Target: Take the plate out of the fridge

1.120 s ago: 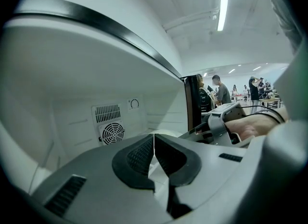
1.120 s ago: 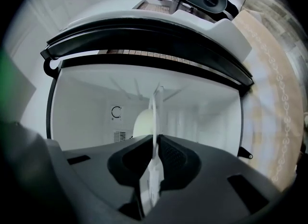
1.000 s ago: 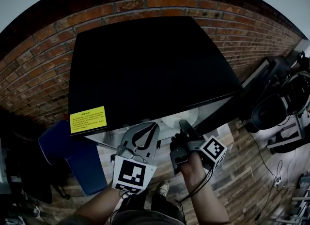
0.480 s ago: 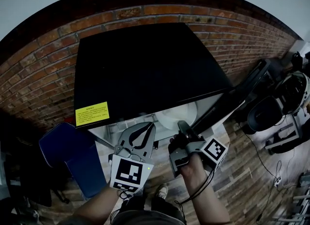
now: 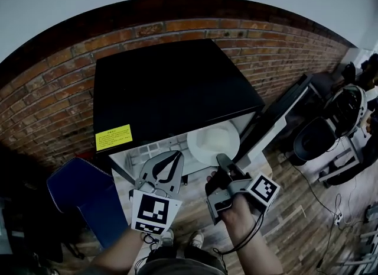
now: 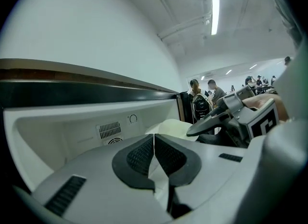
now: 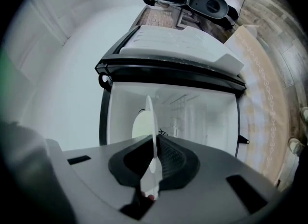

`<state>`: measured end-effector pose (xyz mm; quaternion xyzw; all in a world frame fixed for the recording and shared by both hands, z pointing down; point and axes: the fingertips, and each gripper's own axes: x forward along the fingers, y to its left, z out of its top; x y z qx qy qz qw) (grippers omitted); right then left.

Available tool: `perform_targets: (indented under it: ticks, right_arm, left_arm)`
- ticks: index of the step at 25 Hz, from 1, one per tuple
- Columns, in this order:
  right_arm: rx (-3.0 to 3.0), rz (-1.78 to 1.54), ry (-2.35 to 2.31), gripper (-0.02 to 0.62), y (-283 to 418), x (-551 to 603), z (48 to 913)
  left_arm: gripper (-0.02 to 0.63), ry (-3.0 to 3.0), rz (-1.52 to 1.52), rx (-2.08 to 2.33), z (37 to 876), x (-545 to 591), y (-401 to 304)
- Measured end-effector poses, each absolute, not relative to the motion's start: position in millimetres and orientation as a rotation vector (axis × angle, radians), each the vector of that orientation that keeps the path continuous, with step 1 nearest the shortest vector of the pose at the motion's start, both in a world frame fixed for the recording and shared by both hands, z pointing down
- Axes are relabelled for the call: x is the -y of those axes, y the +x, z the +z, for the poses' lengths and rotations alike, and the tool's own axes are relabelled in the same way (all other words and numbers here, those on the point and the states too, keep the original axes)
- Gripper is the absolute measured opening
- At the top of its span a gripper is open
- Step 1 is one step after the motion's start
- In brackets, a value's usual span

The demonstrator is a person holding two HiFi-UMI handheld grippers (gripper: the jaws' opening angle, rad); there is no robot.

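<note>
Plate [image 5: 214, 142] is clamped by its near rim in the right gripper [image 5: 224, 162]. The rest of it sticks out ahead of the jaws, at the mouth of the fridge [image 5: 171, 87]. Whether it touches a shelf, can't tell.

Right gripper view: right gripper [image 7: 155, 156] has its pads nearly together with only the thin plate [image 7: 149, 122] edge-on between them. The rim runs straight down the gap and the white disc rises past the fingertips. Beyond the jaws is the white fridge cavity [image 7: 202, 117], with the open door [image 7: 183, 42] above it in this view.

Left gripper [image 5: 173, 160] sits just beside the right one, on its left, and is not touching the plate. In the left gripper view, left gripper [image 6: 154, 147] has its pads pressed together with nothing between them. Ahead of those jaws is the fridge back wall with a vent grille [image 6: 109, 130]. Off to the jaws' right are the plate [image 6: 174, 127] and the right gripper [image 6: 226, 117].

Head view: both grippers point at the fridge opening. Yellow label [image 5: 113, 137] is on the fridge top, left of the left jaws. Brick wall [image 5: 53, 90] is behind the fridge. Blue object [image 5: 80, 191] stands on the floor left of the left hand, can't tell what it is. Wood floor [image 5: 301, 209] runs below and to the right.
</note>
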<state>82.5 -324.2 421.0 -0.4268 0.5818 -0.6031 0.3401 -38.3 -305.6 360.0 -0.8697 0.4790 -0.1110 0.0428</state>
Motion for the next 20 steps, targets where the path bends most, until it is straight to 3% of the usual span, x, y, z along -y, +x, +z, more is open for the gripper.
perform_targets:
  ticks: [20]
  right_arm:
    - [-1.406, -1.417, -1.239, 0.037, 154, 252, 401]
  left_arm:
    - [0.018, -2.764, -0.293, -1.169, 347, 275, 33]
